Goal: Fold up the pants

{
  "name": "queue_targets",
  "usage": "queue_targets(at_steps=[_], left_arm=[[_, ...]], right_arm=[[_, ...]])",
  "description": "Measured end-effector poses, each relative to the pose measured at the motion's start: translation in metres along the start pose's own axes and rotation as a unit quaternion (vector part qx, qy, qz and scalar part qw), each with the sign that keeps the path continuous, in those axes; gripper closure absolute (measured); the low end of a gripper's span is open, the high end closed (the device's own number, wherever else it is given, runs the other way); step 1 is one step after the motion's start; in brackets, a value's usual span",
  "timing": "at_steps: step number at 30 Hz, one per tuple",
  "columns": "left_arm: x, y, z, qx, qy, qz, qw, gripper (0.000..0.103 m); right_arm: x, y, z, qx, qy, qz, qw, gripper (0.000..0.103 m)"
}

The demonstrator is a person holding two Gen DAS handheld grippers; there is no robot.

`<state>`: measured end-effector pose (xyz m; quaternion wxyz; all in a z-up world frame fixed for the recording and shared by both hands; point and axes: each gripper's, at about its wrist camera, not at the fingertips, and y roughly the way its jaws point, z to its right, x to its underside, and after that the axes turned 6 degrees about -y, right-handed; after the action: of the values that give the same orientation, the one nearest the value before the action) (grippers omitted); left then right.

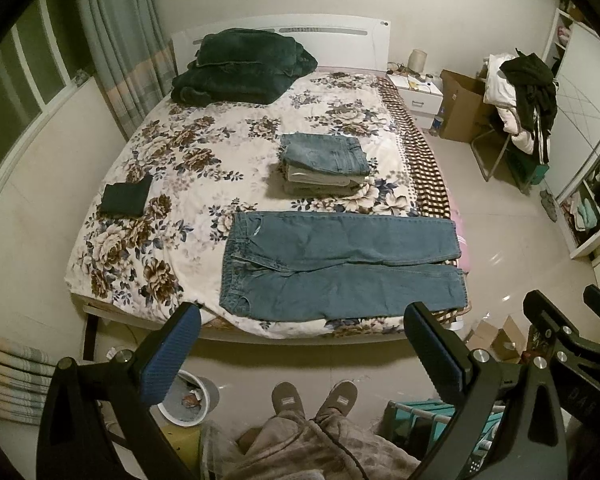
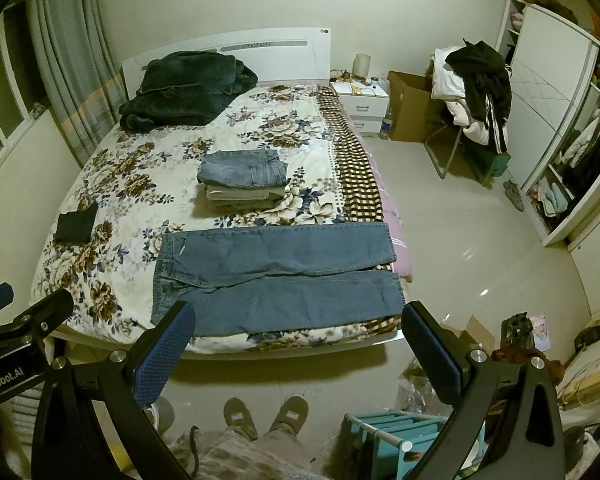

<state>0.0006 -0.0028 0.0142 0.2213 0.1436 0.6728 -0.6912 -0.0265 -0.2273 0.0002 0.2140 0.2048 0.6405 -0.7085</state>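
Both grippers (image 1: 300, 344) (image 2: 296, 340) agape above jeans (image 1: 340, 268)

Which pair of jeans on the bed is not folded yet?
The blue jeans spread flat along the near edge, legs pointing right. The other denim pair is folded atop the stack mid-bed.

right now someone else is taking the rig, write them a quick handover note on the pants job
Left gripper: open, holding nothing, raised short of the foot of the bed.
Right gripper: open, holding nothing, level with the left one.
Blue jeans: spread flat across the foot of the bed, waistband to the left, legs running right, cuffs at the right edge. Not yet folded.
Done: a stack of folded pants sits mid-bed just behind the jeans, with a folded denim pair on top. A small dark folded item lies near the left edge.
Left: fold the flat jeans, then probably add them to the stack.
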Motion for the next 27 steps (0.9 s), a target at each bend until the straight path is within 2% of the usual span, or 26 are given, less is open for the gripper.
queue_targets(at_steps=[27], left_arm=[[-0.004, -0.004, 0.007, 0.001, -0.004, 0.006, 1.0, 0.0]], right_arm=[[-0.011, -0.015, 0.002, 0.003, -0.004, 0.006, 1.0, 0.0]])
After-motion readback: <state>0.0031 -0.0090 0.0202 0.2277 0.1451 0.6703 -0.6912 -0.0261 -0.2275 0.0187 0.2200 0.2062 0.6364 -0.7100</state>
